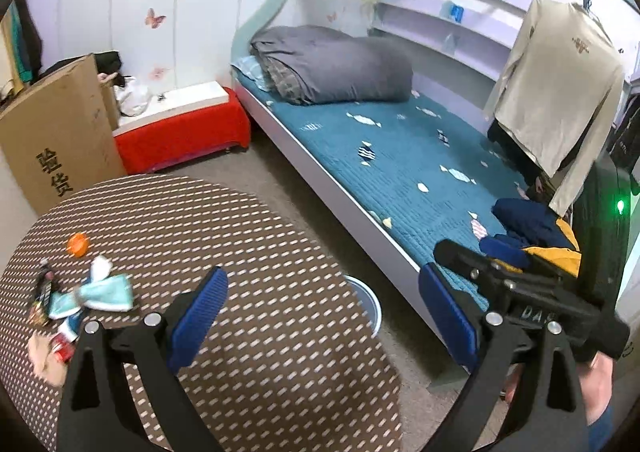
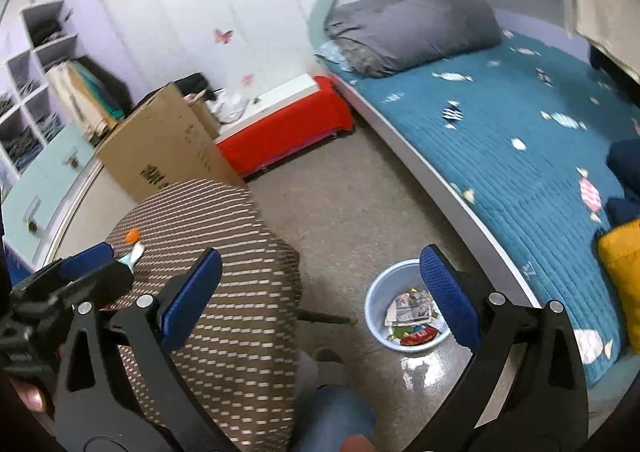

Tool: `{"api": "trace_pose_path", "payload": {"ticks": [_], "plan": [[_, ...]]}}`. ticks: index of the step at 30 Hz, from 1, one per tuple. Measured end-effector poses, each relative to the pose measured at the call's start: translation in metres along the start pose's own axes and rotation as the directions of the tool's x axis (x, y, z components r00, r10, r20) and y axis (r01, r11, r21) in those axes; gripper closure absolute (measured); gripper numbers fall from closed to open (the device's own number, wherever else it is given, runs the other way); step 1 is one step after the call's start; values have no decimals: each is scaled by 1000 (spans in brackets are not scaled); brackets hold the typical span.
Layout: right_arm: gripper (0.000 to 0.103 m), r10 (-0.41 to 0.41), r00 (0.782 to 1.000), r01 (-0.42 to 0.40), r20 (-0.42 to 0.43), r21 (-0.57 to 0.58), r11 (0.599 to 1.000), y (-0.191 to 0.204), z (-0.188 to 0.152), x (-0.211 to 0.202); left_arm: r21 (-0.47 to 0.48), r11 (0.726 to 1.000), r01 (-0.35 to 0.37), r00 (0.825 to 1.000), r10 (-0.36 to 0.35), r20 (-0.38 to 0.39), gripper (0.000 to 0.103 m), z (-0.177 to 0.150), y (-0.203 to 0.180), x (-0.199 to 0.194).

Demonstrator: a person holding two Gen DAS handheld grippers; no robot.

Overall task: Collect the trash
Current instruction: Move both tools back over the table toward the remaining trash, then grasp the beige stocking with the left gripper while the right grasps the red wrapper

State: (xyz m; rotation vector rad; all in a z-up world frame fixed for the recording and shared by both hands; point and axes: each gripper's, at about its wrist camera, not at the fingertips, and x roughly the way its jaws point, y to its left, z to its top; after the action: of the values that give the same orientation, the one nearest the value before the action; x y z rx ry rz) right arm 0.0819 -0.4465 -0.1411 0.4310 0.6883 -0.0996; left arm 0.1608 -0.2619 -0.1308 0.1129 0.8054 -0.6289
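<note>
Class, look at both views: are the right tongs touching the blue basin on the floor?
Apart. The right wrist view shows the right tongs open and empty, held above the floor, with the blue basin sitting below them, beyond the fingertips.

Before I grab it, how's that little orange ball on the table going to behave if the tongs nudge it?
The orange ball looks round and sits free on the flat patterned table, so a nudge would probably send it rolling, maybe off the edge. It looks small and likely light. Its surface seems smooth, so it may squirt out of the left tongs unless gripped squarely across its middle.
</note>
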Motion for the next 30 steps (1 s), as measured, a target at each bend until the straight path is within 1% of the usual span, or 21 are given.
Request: {"api": "trace_pose_path", "payload": {"ticks": [3,6,9,17,20,25,28,30], "plan": [[6,31,1000,-31,-4,-63,998,29,1,-2,-18,999,-44,999,44,27,9,-11,19,-21],[6,61,998,-62,-13,-129,990,60,0,-2,-50,996,-70,996,73,48,9,-20,39,-39],[6,90,996,-93,-25,-169,981,85,-3,-1,-78,992,-100,992,105,65,8,-30,60,-55],[6,142,986,-160,-83,-265,951,153,-17,13,-182,967,-176,978,193,82,8,-62,123,-88],[6,161,980,-189,-115,-297,936,176,-25,20,-226,952,-208,972,227,65,8,-76,151,-93],[6,191,965,-242,-181,-326,914,210,-41,41,-291,918,-271,958,286,10,8,-105,202,-91],[6,203,952,-274,-229,-346,897,228,-53,54,-324,901,-290,954,300,-22,8,-118,228,-84],[6,213,942,-297,-257,-354,887,239,-59,63,-339,897,-284,958,282,-56,8,-122,244,-73]]}}
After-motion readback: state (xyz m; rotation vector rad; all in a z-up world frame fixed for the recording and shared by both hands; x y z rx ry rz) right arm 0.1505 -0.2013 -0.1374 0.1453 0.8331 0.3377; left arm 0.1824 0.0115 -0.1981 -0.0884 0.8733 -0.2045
